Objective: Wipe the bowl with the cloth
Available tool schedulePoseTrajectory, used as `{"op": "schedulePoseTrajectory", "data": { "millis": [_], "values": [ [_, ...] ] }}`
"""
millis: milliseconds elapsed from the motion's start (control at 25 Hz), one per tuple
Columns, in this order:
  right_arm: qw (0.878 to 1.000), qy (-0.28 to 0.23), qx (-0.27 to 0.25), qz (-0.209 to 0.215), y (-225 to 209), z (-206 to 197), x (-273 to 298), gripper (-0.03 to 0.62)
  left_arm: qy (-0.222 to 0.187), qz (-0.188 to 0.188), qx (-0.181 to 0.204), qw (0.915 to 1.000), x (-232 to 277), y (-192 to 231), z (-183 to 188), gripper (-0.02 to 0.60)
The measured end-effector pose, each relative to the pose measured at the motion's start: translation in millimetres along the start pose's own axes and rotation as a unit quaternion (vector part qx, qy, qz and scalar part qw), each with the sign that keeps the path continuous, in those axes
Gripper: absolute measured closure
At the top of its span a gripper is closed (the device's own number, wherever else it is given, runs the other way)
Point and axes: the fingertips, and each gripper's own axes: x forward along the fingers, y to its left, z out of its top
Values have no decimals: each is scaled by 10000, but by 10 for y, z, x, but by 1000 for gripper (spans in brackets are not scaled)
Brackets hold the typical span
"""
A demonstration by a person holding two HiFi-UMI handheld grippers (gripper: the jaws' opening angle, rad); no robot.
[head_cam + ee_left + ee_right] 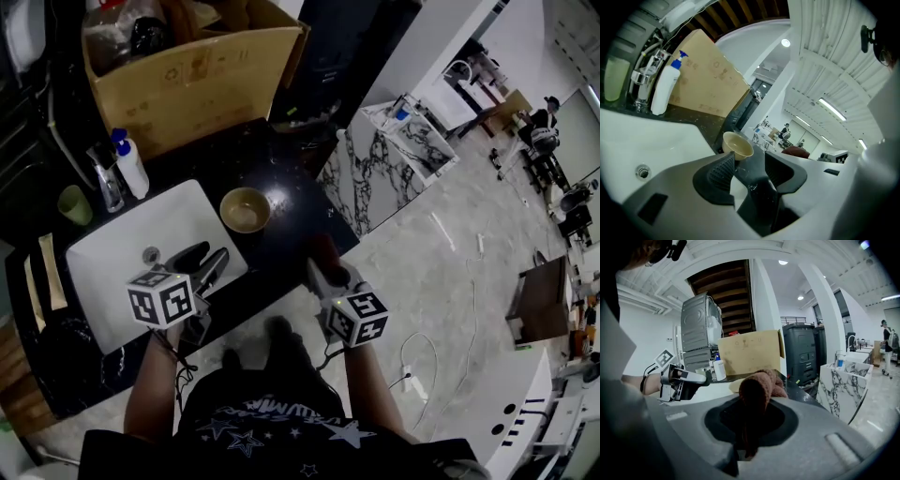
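Wiping apparently not begun. Bowl point(245, 209) upright on dark desk point(292, 217), just beside white sink point(111, 264), untouched. Left gripper point(747, 171) jaws released, nothing between, short of bowl. Right gripper point(754, 416) jaws grasping brown cloth point(759, 384) (bunched, hanging), apart from bowl.

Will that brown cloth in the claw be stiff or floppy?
Probably floppy: the cloth bunches and droops where the right claw pinches it. Its fuzzy, knitted look suggests it is soft, light and not slippery.
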Motion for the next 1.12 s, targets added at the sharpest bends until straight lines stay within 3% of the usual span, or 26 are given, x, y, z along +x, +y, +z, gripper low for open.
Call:
{"op": "schedulePoseTrajectory", "data": {
  "millis": [400, 640, 840, 1120],
  "values": [
    [9941, 84, -22, 1078, -577, 353, 773, 543, -11, 735, -894, 9933, 532, 336, 216, 399],
    [9864, 74, -266, 1622, -761, 573, 1260, 543, -28, 1259, -1134, 9855, 760, 520, 272, 400],
    [9783, 156, -263, 2052, -784, 582, 1546, 543, -101, 1463, -1439, 9787, 880, 646, 269, 400],
    [9677, 215, -346, 2488, -804, 630, 1808, 543, 121, 1829, -1617, 9697, 990, 749, 188, 401]
  ]
}}
